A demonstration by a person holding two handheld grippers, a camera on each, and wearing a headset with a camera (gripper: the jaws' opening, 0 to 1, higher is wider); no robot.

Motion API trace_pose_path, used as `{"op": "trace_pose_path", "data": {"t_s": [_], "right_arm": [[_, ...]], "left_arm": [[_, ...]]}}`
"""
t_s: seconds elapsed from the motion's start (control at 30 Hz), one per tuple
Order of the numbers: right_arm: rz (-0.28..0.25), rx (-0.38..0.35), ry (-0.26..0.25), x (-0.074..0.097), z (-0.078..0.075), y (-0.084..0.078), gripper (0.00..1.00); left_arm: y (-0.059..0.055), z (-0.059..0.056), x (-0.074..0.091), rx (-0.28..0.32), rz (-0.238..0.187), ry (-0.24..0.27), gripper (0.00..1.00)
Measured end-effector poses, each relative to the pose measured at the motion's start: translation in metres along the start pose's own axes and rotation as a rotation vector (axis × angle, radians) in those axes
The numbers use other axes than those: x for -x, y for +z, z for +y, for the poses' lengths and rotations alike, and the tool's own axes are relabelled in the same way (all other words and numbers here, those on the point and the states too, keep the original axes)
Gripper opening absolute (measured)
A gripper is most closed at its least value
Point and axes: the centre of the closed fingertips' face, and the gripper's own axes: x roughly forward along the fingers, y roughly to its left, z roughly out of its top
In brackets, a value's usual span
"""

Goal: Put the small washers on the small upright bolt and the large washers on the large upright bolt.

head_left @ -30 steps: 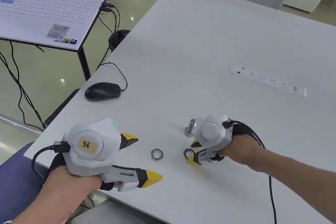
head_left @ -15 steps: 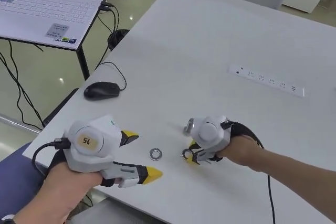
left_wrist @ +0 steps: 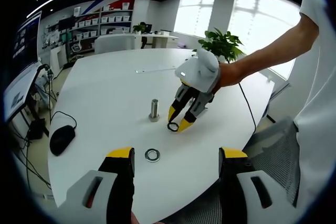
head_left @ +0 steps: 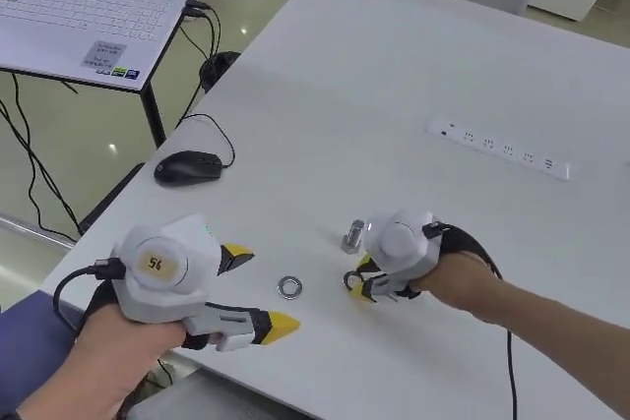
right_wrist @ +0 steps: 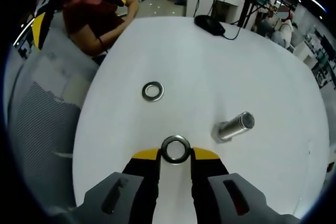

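Observation:
One upright bolt (head_left: 353, 236) (left_wrist: 154, 109) (right_wrist: 233, 126) stands on the white table (head_left: 394, 95). My right gripper (head_left: 356, 285) (left_wrist: 178, 121) (right_wrist: 175, 153) is shut on a washer (right_wrist: 175, 149) (left_wrist: 172, 127) (head_left: 351, 283), held just beside the bolt and a little above the tabletop. A second washer (head_left: 289, 288) (left_wrist: 152, 155) (right_wrist: 153, 91) lies flat on the table between the two grippers. My left gripper (head_left: 258, 290) (left_wrist: 176, 159) hovers at the near table edge, open, with nothing between its yellow-tipped fingers (left_wrist: 120, 157).
A black mouse (head_left: 187, 166) (left_wrist: 61, 138) with its cable lies at the table's left edge. A white power strip (head_left: 497, 149) lies farther back on the right. A laptop (head_left: 84, 7) stands on a separate desk to the left. A chair (left_wrist: 273, 145) sits by the near edge.
The right gripper with its washer has lifted slightly and shifted a little right, staying beside the bolt. The left gripper has sunk slightly toward the near edge.

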Motion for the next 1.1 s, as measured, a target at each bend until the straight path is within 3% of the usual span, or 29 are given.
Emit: {"op": "trace_pose_path", "data": {"t_s": [0.63, 0.83, 1.1], "right_arm": [[-0.090, 0.000, -0.109, 0.048, -0.036, 0.040, 0.23], [-0.097, -0.022, -0.129, 0.050, -0.050, 0.046, 0.23], [-0.061, -0.058, -0.127, 0.040, -0.059, 0.043, 0.23]], "left_arm": [[0.000, -0.005, -0.002, -0.010, 0.006, -0.018, 0.64], [0.002, -0.005, -0.002, -0.014, 0.005, -0.019, 0.64], [0.002, -0.005, -0.002, -0.016, 0.005, -0.020, 0.64]]}}
